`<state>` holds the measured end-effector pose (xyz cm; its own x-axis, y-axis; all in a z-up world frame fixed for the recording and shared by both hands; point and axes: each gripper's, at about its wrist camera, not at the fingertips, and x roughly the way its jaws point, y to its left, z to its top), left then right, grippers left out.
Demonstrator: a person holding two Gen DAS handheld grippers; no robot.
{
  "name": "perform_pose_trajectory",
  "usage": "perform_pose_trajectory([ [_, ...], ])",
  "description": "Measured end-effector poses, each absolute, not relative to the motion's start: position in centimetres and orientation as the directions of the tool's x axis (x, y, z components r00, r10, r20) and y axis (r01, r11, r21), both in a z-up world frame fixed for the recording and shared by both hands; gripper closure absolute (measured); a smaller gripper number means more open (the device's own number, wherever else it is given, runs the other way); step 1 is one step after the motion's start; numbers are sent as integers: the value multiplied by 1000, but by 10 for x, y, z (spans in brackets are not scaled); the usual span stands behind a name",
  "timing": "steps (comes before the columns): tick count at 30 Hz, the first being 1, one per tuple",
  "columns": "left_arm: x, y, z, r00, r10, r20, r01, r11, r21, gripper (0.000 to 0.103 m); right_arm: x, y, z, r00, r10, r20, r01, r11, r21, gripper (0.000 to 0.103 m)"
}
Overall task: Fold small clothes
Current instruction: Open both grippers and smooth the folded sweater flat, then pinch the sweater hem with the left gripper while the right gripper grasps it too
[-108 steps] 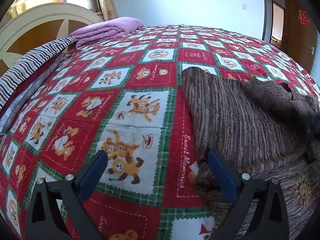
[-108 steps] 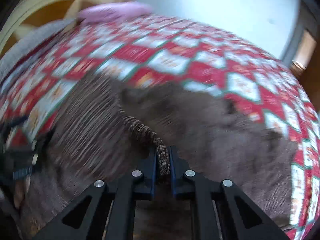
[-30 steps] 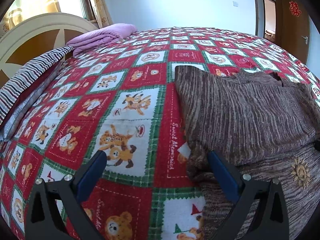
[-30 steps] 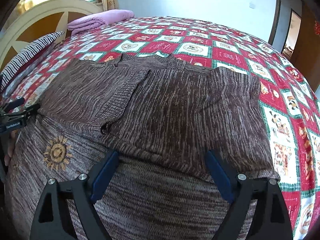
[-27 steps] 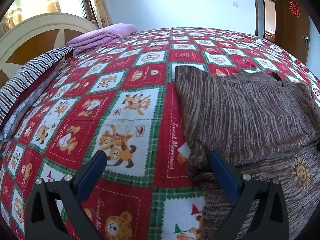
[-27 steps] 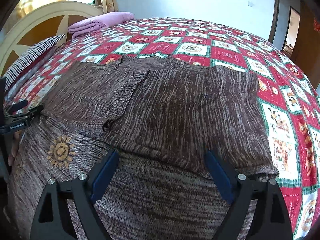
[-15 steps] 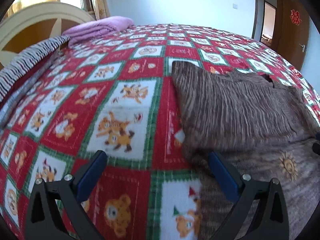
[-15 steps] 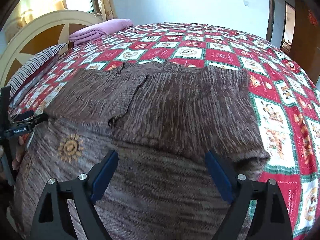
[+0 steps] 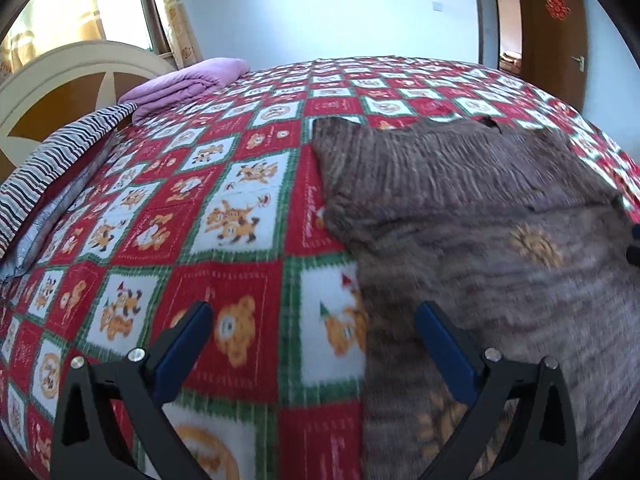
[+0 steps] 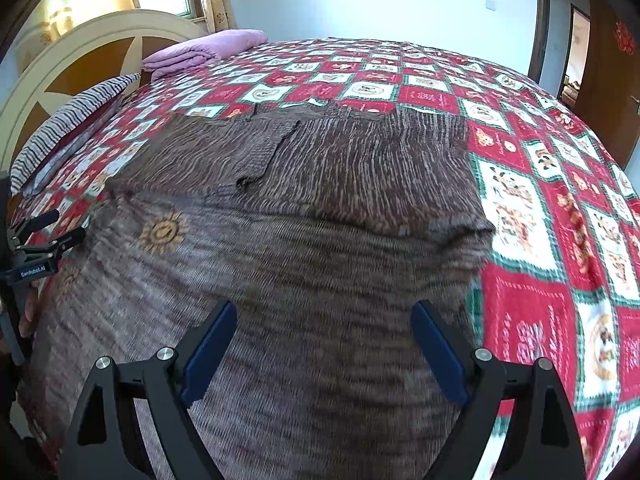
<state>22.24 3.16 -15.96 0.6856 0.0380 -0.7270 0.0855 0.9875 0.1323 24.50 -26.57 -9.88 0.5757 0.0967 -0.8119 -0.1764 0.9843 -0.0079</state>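
Note:
A brown knitted sweater [image 10: 320, 208] with small sun motifs lies flat on the bed, both sleeves folded in across its upper part. It also shows in the left wrist view [image 9: 480, 216] at the right. My left gripper [image 9: 312, 344] is open and empty, above the sweater's left edge near the hem. My right gripper [image 10: 324, 340] is open and empty, above the lower body of the sweater. The left gripper also shows at the left edge of the right wrist view [image 10: 44, 236].
The bed carries a red, green and white cartoon blanket [image 9: 224, 216]. A folded purple quilt [image 9: 188, 80] and a striped pillow [image 9: 52, 156] lie by the cream headboard [image 10: 80, 56]. A wooden door [image 9: 556, 28] stands at the far right.
The right gripper has let go of the sleeve, which now lies folded on the sweater. Both grippers have drawn back toward the hem, so the sweater sits farther away in both views.

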Motion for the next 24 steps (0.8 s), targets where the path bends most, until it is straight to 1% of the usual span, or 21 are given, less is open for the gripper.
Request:
perform_pose_trajectory([
  [7, 191, 31, -164, 675, 59, -736, 115, 976, 184, 0, 213, -259, -100, 557, 83, -826, -187, 982, -28, 14],
  [16, 163, 34, -165, 656, 44, -754, 134, 976, 174, 0, 175, -257, -94, 564, 67, -823, -188, 981, -49, 14],
  [24, 139, 27, -166, 633, -9, -774, 179, 975, 135, 0, 146, -262, -98, 549, 45, -835, -179, 982, -65, 14],
])
